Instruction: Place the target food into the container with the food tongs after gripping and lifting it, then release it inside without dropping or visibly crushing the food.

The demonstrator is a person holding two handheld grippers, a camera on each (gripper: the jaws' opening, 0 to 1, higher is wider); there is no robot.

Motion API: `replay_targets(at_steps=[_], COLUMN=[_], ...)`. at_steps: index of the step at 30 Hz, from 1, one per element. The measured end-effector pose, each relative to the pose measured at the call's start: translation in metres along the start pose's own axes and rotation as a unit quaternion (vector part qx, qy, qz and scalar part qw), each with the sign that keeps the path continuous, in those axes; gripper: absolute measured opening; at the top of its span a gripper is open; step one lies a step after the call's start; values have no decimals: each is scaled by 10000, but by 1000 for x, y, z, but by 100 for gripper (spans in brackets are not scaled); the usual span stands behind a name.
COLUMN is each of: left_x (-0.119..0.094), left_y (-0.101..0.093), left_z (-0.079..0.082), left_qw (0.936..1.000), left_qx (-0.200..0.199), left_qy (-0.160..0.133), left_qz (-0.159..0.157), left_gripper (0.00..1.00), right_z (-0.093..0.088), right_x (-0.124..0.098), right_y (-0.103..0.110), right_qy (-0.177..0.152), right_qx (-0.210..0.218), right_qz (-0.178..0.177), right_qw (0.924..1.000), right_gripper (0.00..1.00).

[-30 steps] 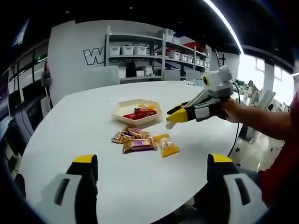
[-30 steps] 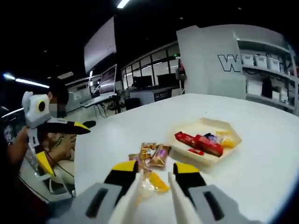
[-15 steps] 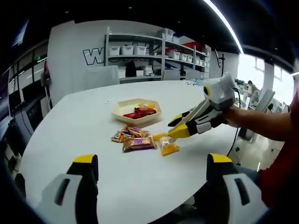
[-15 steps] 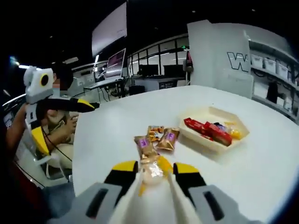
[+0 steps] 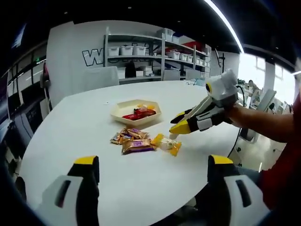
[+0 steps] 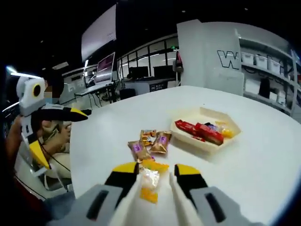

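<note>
One yellow snack packet (image 6: 149,181) hangs clear of the table (image 6: 263,155), pinched between the tongs (image 6: 151,197) that the right gripper (image 6: 151,175) squeezes narrow; half a second ago it lay on the surface. Three wrapped snacks (image 6: 149,142) lie just beside it. The hexagonal tray (image 6: 205,140) nearby holds red and yellow packets. Shelving (image 5: 141,56) stands behind. The left gripper (image 5: 153,170) hangs wide, holding nothing.
</note>
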State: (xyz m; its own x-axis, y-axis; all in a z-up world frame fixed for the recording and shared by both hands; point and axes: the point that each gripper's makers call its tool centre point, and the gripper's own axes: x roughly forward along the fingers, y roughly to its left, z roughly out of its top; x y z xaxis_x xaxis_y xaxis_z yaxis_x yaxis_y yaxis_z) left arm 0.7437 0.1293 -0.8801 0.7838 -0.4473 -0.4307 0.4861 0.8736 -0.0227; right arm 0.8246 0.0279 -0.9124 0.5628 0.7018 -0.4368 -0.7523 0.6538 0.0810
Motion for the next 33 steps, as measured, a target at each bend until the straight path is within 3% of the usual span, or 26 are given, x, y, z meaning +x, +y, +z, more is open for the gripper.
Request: replay_targets(at_steps=[7,11,17,22,33], left_x=[-2,-3,-3,-3,-4], left_y=[0,2,3,4,5], left_z=[-1,-1,0,0,-2], left_qw=[10000,10000,10000,10000,10000], left_qx=[30,18,25,31,15], left_qy=[18,25,16,14,29], left_qz=[7,29,27,35,49], left_gripper=[94,94,94,94,93], right_z=[-3,-5,-7,-3,-15], right_x=[12,13,16,16,22], right_y=[7,8,2,1,2], right_qy=[20,4,98,41,299], right_qx=[53,319,205,79,-126], right_qz=[-265,-357,-722,-746,-669], right_qw=[9996,9989,9971,9972,9972], right_gripper=[25,26,26,26,25])
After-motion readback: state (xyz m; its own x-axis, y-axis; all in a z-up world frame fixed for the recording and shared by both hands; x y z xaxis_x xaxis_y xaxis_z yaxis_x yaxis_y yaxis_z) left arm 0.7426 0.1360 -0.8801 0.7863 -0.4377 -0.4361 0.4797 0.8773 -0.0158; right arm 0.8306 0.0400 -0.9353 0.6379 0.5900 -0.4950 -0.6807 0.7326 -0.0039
